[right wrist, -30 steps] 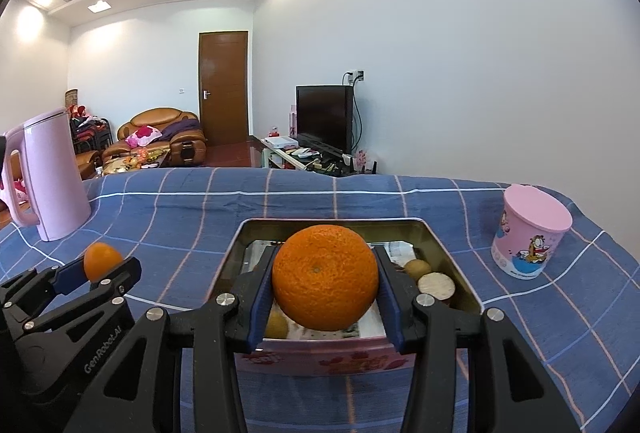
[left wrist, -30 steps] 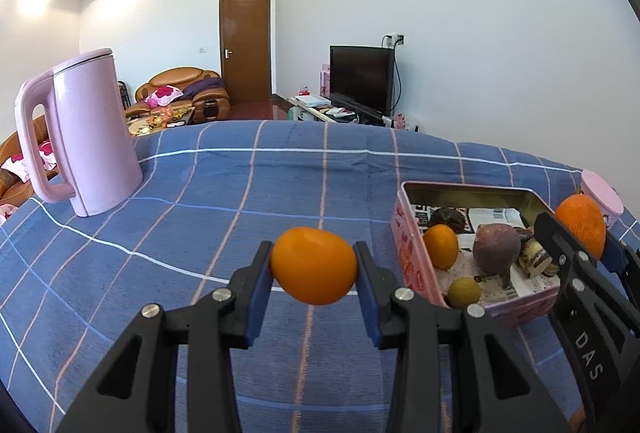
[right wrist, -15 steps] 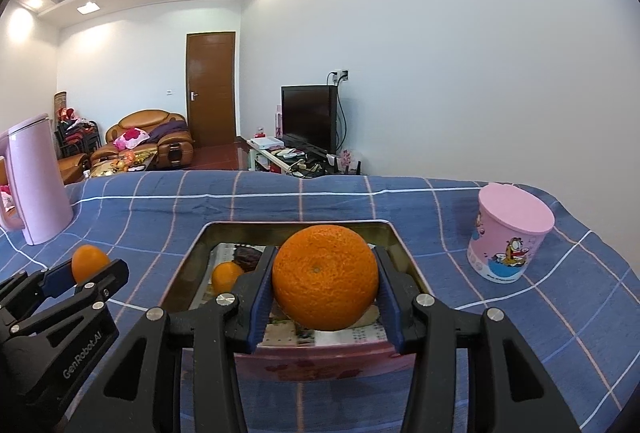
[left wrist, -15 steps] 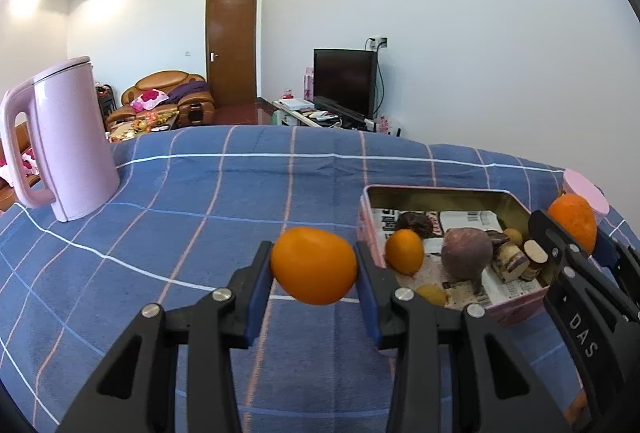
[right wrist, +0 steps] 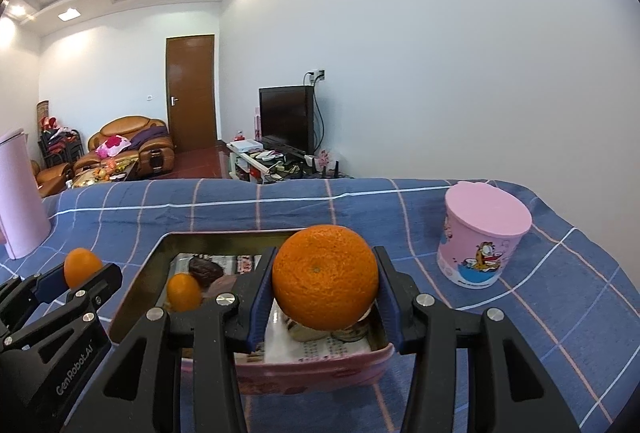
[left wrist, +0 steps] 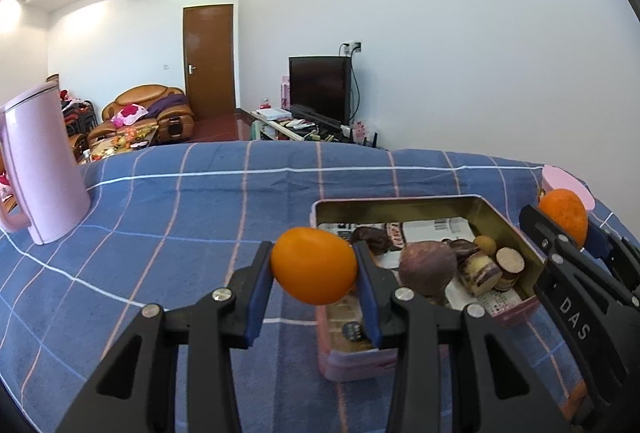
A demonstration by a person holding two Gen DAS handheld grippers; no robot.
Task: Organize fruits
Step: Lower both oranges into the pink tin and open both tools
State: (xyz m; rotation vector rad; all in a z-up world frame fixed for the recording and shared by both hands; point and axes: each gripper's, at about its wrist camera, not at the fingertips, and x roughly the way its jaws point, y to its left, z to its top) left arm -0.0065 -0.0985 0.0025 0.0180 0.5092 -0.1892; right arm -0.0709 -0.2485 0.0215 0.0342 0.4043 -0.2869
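Observation:
My left gripper [left wrist: 314, 267] is shut on a small smooth orange [left wrist: 313, 265] and holds it above the near left corner of the pink tin [left wrist: 400, 201]. My right gripper [right wrist: 325, 283] is shut on a large dimpled orange [right wrist: 325, 281] and holds it over the tin's [right wrist: 152, 253] near right part. The tin holds a small orange [right wrist: 183, 292], a dark purple fruit [left wrist: 427, 267] and several cut pieces. The left gripper with its orange [right wrist: 82, 267] shows at the left of the right wrist view; the right gripper's orange [left wrist: 564, 219] shows at the right of the left wrist view.
A pink kettle [left wrist: 38, 169] stands at the table's far left. A pink lidded cup [right wrist: 482, 233] stands right of the tin. The table wears a blue checked cloth [left wrist: 180, 217]. A sofa, door and television lie beyond the far edge.
Both grippers have moved nearer to the tin with their oranges still held. The tin now sits closer and more central under the left gripper.

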